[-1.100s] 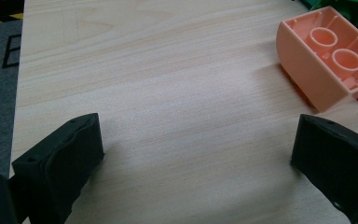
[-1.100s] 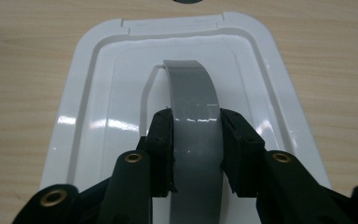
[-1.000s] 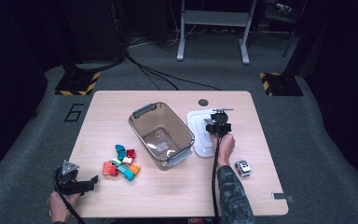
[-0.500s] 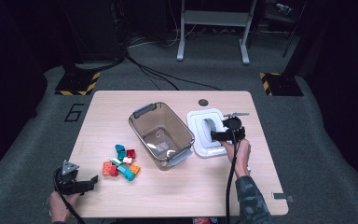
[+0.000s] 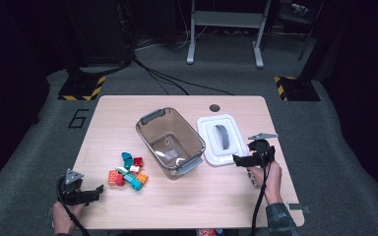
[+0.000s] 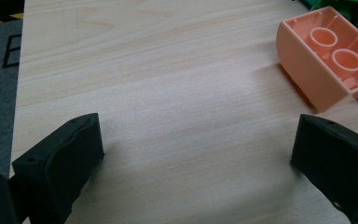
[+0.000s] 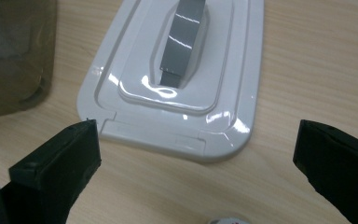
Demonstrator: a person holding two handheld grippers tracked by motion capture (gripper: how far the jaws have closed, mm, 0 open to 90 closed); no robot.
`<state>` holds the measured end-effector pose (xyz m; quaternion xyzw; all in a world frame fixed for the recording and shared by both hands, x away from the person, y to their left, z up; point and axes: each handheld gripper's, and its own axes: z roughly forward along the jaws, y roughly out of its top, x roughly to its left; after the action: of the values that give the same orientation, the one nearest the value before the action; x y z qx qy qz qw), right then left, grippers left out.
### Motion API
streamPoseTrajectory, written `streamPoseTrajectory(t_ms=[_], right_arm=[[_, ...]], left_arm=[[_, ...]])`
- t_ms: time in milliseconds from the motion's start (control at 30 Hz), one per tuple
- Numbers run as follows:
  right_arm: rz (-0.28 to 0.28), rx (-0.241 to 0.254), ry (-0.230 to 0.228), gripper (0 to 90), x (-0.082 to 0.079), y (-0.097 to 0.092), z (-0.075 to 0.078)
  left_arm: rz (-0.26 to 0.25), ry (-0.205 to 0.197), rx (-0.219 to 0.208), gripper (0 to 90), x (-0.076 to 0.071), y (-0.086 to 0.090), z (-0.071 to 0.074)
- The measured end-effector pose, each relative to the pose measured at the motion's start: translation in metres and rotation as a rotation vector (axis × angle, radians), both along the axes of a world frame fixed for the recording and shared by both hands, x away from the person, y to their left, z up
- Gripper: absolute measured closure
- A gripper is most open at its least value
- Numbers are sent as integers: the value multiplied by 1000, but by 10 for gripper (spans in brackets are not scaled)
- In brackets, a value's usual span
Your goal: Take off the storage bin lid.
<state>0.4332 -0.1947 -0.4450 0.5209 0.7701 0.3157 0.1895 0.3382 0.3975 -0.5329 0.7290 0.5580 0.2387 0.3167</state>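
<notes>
A clear grey bin (image 5: 170,142) stands mid-table without its lid. The white lid (image 5: 220,140) with a grey handle (image 7: 182,39) lies flat on the table just right of it. My right gripper (image 5: 241,160) hovers at the lid's near right corner. Its jaws (image 7: 196,140) have just been opening and now stand wide, with nothing between the pads. My left gripper (image 5: 96,192) rests open near the front left edge, over bare wood (image 6: 198,135). A peach block (image 6: 324,56) lies ahead of it to the right, part of a pile of several coloured blocks (image 5: 127,171).
A small white toy (image 5: 252,178) lies partly under the right hand. The wooden table (image 5: 187,206) has a round hole (image 5: 214,107) at its far edge. Cables and stand legs cross the dark floor beyond.
The right gripper has drawn back from the lid's handle toward the near right, and its jaws have opened. The lid stays flat on the table. The left gripper has kept still.
</notes>
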Motion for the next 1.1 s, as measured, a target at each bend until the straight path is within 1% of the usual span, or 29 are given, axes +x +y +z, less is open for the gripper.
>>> streamPoseTrajectory(t_ms=[67,100,133,167,200,267,333,400,433,533,567,633,667,733,767,867,933,967,1000,1067,1100], right_arm=[[-2,-7,-3,0,-5,-5,-4],[-9,0,2,0,-8,-6,-5],[-3,-2,-4,0,-11,-10,-7],[-7,-2,0,0,-13,-12,-9],[-7,-9,-2,0,-16,-15,-11],[-18,0,8,0,-21,-21,-15],[-15,-1,11,0,-24,-26,-19],[-24,0,9,0,-28,-30,-24],[-39,5,16,0,-31,-32,-27],[-46,1,-5,0,-37,-38,-34],[-62,14,4,0,-39,-38,-37],[-60,8,-4,19,-44,-41,-47],[-60,13,-7,23,-45,-41,-50],[-70,-3,4,23,-47,-41,-54],[-64,-2,-3,24,-47,-42,-56],[-75,0,3,25,-49,-44,-59],[-102,0,13,37,-51,-45,-62],[-101,2,6,57,-53,-46,-64],[-101,2,6,57,-53,-46,-64],[-99,-1,-12,134,-56,-49,-68],[-99,-1,-12,134,-56,-49,-68]], left_arm=[[0,0,0,16,0,0,0],[0,0,-1,16,0,0,0],[0,0,-1,16,0,0,0],[1,0,-1,16,0,0,0],[0,0,-1,16,0,0,0],[0,0,-1,16,0,0,0],[0,0,-1,16,0,0,0],[0,0,0,16,0,0,0],[0,0,0,16,0,0,0],[0,0,0,16,0,0,0],[0,0,0,16,0,0,0],[0,0,0,16,0,0,0],[0,0,0,16,0,0,0],[0,0,0,16,0,0,0],[0,0,0,16,0,0,0],[0,0,0,16,0,0,0],[0,0,0,16,0,0,0],[0,0,0,16,0,0,0],[0,0,0,16,0,0,0],[0,0,-1,16,0,0,0],[0,0,-1,16,0,0,0]])
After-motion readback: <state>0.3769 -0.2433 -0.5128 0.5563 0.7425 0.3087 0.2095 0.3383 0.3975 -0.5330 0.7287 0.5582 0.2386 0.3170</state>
